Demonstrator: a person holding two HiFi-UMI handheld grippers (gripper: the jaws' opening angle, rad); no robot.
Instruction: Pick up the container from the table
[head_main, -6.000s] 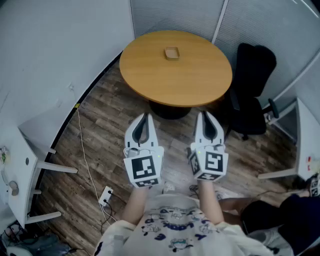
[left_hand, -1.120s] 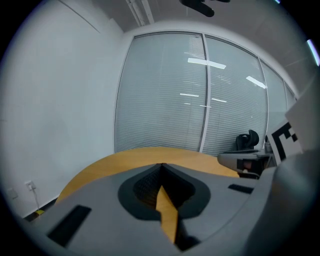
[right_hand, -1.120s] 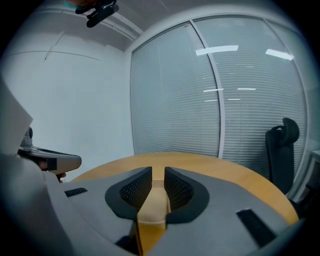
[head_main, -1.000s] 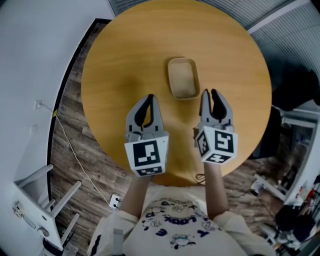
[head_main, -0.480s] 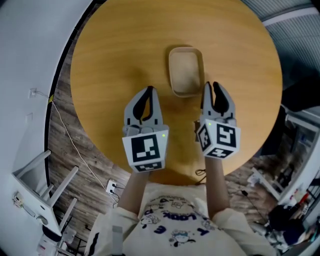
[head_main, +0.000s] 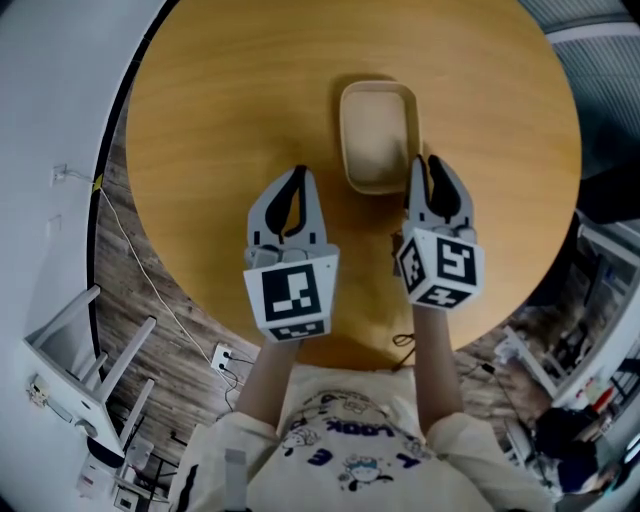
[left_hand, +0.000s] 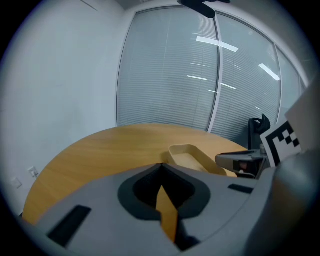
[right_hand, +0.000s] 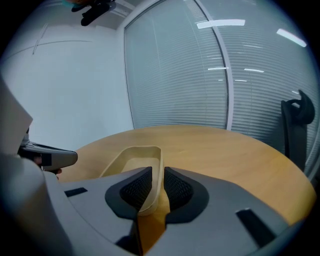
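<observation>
A shallow beige container (head_main: 378, 130) lies flat on the round wooden table (head_main: 230, 120), past the middle. My right gripper (head_main: 425, 165) is open at the container's near right corner. In the right gripper view its jaws stand on either side of the container's right wall (right_hand: 132, 160), close to it on both sides. My left gripper (head_main: 297, 172) is shut and empty, hovering over bare wood left of and nearer than the container. The left gripper view shows the container (left_hand: 192, 157) ahead to the right, with the right gripper (left_hand: 240, 162) beside it.
A black office chair (head_main: 610, 170) stands off the table's right side. White furniture legs (head_main: 70, 350) and a floor socket with a cable (head_main: 220, 355) are at the lower left. A blind-covered glass wall (right_hand: 210, 75) runs behind the table.
Six seconds ago the table stood far ahead; both grippers have come over it. In the last second the right gripper has moved forward until its jaws straddle the container's wall.
</observation>
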